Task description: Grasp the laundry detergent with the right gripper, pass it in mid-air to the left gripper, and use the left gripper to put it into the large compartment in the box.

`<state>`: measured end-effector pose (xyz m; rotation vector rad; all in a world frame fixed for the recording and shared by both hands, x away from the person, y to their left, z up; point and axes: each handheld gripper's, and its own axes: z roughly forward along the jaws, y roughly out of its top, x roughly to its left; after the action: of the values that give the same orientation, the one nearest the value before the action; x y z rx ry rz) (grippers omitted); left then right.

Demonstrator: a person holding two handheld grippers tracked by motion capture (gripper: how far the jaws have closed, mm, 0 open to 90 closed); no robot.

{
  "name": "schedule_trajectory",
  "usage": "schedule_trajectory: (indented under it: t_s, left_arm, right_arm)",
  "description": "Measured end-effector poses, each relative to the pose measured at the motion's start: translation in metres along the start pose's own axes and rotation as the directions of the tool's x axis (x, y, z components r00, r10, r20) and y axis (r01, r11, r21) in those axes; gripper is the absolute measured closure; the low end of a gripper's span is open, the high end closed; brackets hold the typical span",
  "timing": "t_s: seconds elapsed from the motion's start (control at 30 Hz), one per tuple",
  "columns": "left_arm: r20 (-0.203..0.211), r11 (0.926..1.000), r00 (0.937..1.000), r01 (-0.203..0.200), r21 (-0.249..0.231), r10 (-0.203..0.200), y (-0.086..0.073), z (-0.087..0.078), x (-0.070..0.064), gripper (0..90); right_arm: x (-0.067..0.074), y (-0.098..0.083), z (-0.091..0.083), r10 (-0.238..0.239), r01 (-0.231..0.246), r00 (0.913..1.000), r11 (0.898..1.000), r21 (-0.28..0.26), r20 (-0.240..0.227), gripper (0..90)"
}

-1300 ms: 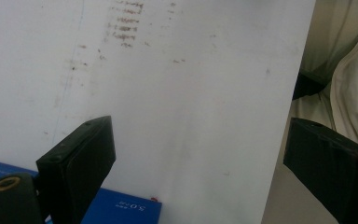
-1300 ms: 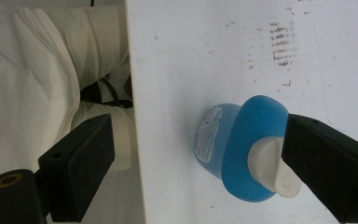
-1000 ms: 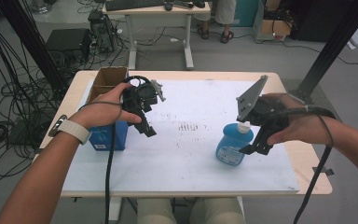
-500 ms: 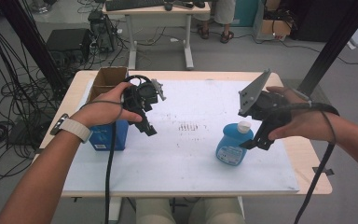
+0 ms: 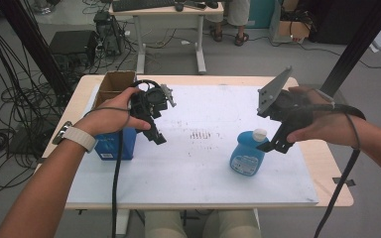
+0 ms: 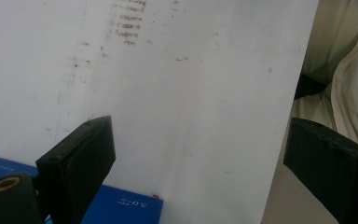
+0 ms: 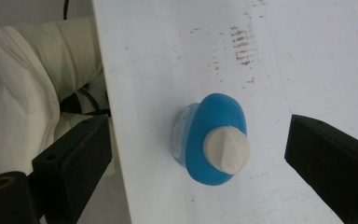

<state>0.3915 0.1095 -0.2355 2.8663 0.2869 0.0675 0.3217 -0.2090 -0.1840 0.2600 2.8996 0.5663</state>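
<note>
A blue bottle (image 5: pixel 247 156) with a white cap stands upright on the white board (image 5: pixel 193 168), right of the middle. My right gripper (image 5: pixel 274 145) hovers just to its right, tilted down toward it. In the right gripper view the bottle (image 7: pixel 214 140) appears from above between the wide-apart jaws of the right gripper (image 7: pixel 198 128), and neither pad touches it. My left gripper (image 5: pixel 157 137) hangs over the board's left part, open, with nothing between its jaws. In the left gripper view the left gripper (image 6: pixel 198 149) looks down on bare board.
A blue box (image 5: pixel 113 148) lies at the board's left edge under the left hand, its corner (image 6: pixel 130 207) near the left jaw. An open cardboard box (image 5: pixel 115 83) stands at the back left. The person's lap (image 6: pixel 349 70) is past the board's near edge.
The right hand has drifted slightly to the right beside the bottle. The left hand, the bottle and the box have stayed where they were.
</note>
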Motion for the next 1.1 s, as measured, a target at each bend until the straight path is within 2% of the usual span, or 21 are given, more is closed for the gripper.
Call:
schedule_trajectory:
  t_s: [0.1, 0.17, 0.2, 0.33, 0.43, 0.5, 0.6, 0.67, 0.77, 0.87, 0.97, 1.1]
  left_arm:
    - [-0.007, 0.9998, 1.0, -0.002, 0.02, 0.003, 0.0, -0.002, 0.0, 9.2]
    - [-0.008, 0.9998, 1.0, -0.002, 0.019, 0.002, 0.0, -0.002, 0.0, 9.2]
    - [-0.008, 0.9998, 1.0, -0.002, 0.019, 0.002, 0.0, -0.002, 0.0, 9.3]
    - [-0.011, 0.9998, 0.9999, -0.004, 0.017, 0.005, 0.0, -0.002, -0.001, 9.5]
    - [-0.013, 0.9999, 0.9999, -0.004, 0.014, 0.004, -0.001, -0.002, -0.001, 9.6]
    - [-0.014, 0.9998, 0.9999, -0.006, 0.018, 0.007, -0.001, -0.002, -0.001, 9.7]
    - [-0.012, 0.9999, 0.9999, -0.004, 0.016, 0.005, -0.001, -0.001, -0.001, 9.8]
    - [-0.014, 0.9998, 0.9999, -0.008, 0.018, 0.008, -0.001, -0.001, 0.0, 9.8]
    - [-0.008, 0.9999, 1.0, -0.006, 0.014, 0.006, -0.001, 0.0, 0.0, 9.8]
    - [-0.011, 0.9998, 0.9999, -0.009, 0.019, 0.009, 0.0, 0.001, 0.0, 9.9]
    - [-0.01, 0.9997, 0.9999, -0.012, 0.019, 0.012, 0.0, 0.001, 0.001, 10.2]
    - [-0.009, 0.9998, 0.9999, -0.007, 0.019, 0.007, 0.0, 0.002, 0.001, 10.2]
  right_arm:
    - [-0.002, -0.002, -0.001, 0.029, -0.029, 0.9995, 1.0, -0.005, 0.012, 7.2]
    - [-0.005, -0.004, -0.002, 0.06, -0.06, 0.9981, 0.998, -0.005, 0.015, 7.2]
    - [-0.005, -0.004, -0.002, 0.06, -0.06, 0.9981, 0.998, -0.005, 0.015, 7.2]
    - [-0.009, -0.009, -0.001, 0.118, -0.118, 0.9931, 0.993, 0.025, 0.002, 7.5]
    - [-0.01, -0.012, 0.0, 0.141, -0.14, 0.99, 0.989, 0.041, -0.012, 8.4]
    - [-0.01, -0.015, 0.0, 0.142, -0.142, 0.9898, 0.989, 0.047, 0.007, 7.2]
    - [-0.011, -0.017, 0.001, 0.146, -0.146, 0.9893, 0.988, 0.059, 0.009, 7.5]
    - [-0.012, -0.02, 0.001, 0.185, -0.185, 0.9827, 0.98, 0.07, -0.004, 8.7]
    - [-0.013, -0.022, 0.002, 0.2, -0.199, 0.9799, 0.977, 0.081, -0.004, 8.7]
    - [-0.013, -0.024, 0.002, 0.182, -0.182, 0.9832, 0.979, 0.086, 0.016, 7.6]
    - [-0.014, -0.027, 0.004, 0.195, -0.196, 0.9806, 0.976, 0.098, 0.014, 7.6]
    - [-0.017, -0.032, 0.006, 0.224, -0.227, 0.9739, 0.968, 0.105, 0.033, 5.5]
